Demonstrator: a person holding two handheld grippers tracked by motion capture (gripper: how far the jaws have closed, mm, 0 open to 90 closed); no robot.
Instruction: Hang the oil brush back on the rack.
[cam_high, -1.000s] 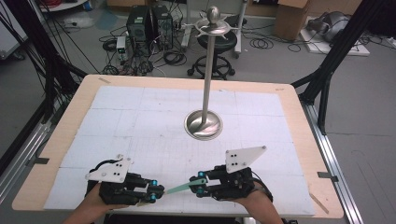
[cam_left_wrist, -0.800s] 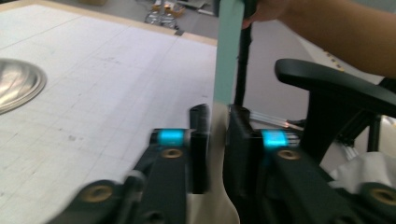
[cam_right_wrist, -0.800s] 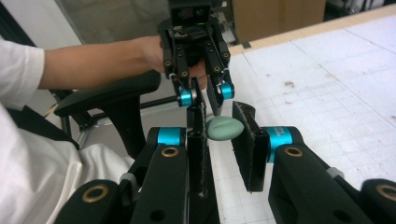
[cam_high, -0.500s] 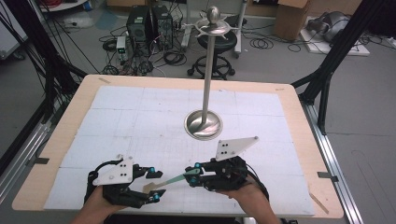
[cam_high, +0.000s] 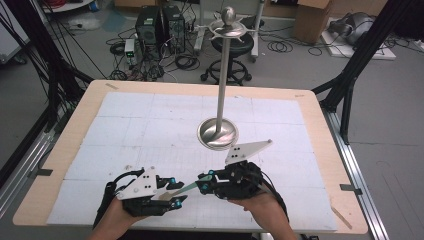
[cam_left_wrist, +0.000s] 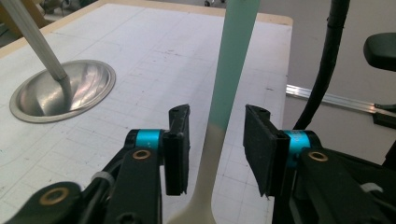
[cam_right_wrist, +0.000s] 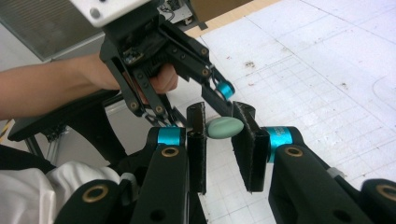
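Handover of mint-green and cream plastic spoon (cam_left_wrist: 232, 70) in progress. Right gripper (cam_right_wrist: 223, 128) jaws part-open around green handle end, contact not clear. Left gripper (cam_left_wrist: 212, 140) jaws wide open, shaft between them, untouched. Close left squarely on shaft before releasing right; keep clear of steel stand (cam_high: 218, 132) ahead on bench (cam_high: 70, 140).
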